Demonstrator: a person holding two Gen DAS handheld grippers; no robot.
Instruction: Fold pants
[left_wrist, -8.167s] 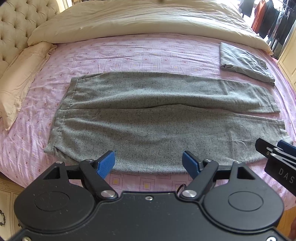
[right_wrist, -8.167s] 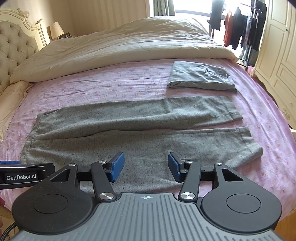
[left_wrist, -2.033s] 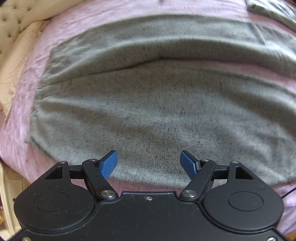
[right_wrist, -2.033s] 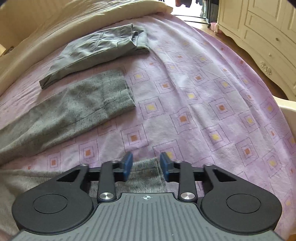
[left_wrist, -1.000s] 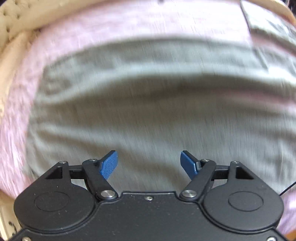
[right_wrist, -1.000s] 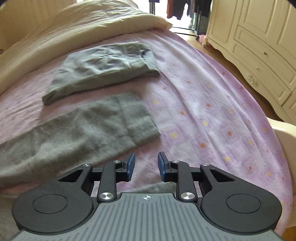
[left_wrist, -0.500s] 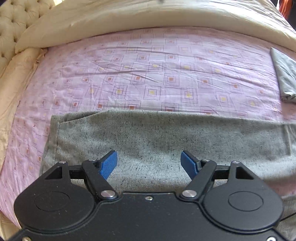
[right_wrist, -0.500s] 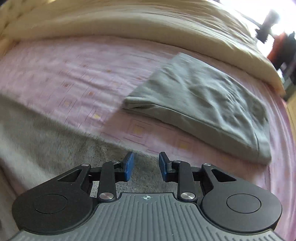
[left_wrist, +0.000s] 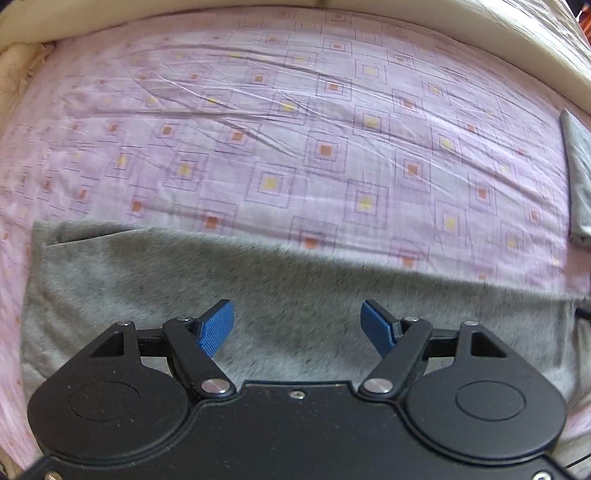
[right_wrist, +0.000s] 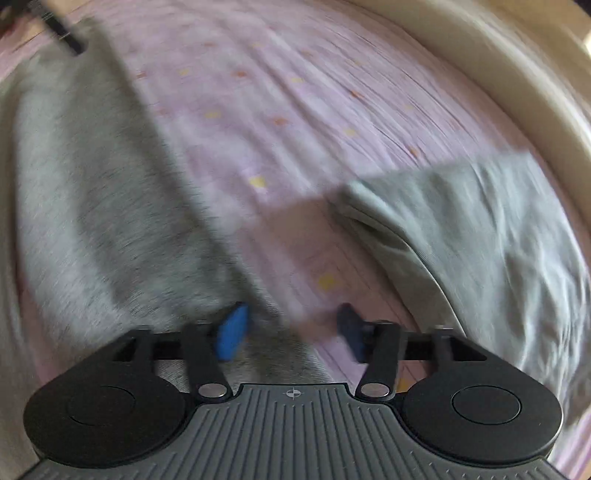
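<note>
The grey speckled pants (left_wrist: 280, 288) lie flat on the pink patterned bed sheet (left_wrist: 314, 140), their far edge running across the left wrist view. My left gripper (left_wrist: 297, 326) hovers over them, open and empty. In the blurred right wrist view the pants (right_wrist: 103, 221) run along the left side. My right gripper (right_wrist: 291, 332) is open over the pants' edge, with nothing between its blue fingers (right_wrist: 232, 332).
A folded grey garment (right_wrist: 480, 236) lies on the sheet just right of my right gripper; its corner shows in the left wrist view (left_wrist: 580, 177). A cream duvet (right_wrist: 498, 74) borders the far side of the bed.
Both grippers carried the near trouser leg over onto the far one. My right gripper, nearly shut half a second ago, has opened and swung left. My left gripper moved forward and stayed open.
</note>
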